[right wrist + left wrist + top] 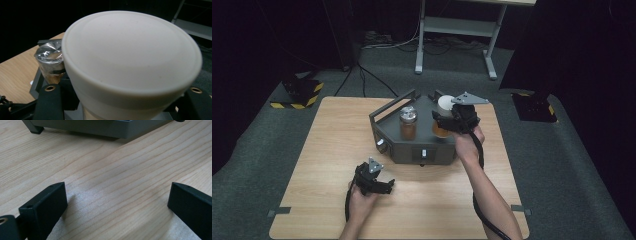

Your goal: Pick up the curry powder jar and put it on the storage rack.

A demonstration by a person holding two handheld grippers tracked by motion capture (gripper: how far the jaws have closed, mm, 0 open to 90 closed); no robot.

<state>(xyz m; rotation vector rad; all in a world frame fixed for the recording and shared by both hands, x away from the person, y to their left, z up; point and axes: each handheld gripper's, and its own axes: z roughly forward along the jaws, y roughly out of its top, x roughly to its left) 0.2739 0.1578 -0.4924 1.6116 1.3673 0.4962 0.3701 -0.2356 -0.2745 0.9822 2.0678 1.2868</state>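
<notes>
The right gripper reaches over the grey tray at the middle of the table, set around a jar with a white lid and amber contents. The jar stands upright in the tray's right part, close to the tray's far corner. In the right gripper view the white lid sits right in front of the camera, with the black fingers rising on either side of the jar just below the lid; they look closed against the jar's body, though the contact itself is hidden under the lid's rim.

A second jar, with a shiny silver lid and amber contents, stands upright in the tray just left of the first one, a small gap between them. In the right gripper view this second jar shows behind and to the left of the white lid.

The left gripper rests low over the bare table, in front of the tray and well apart from both jars. In the left gripper view its fingers stand wide apart with nothing between them but wood, and the tray's front edge runs along the top.
</notes>
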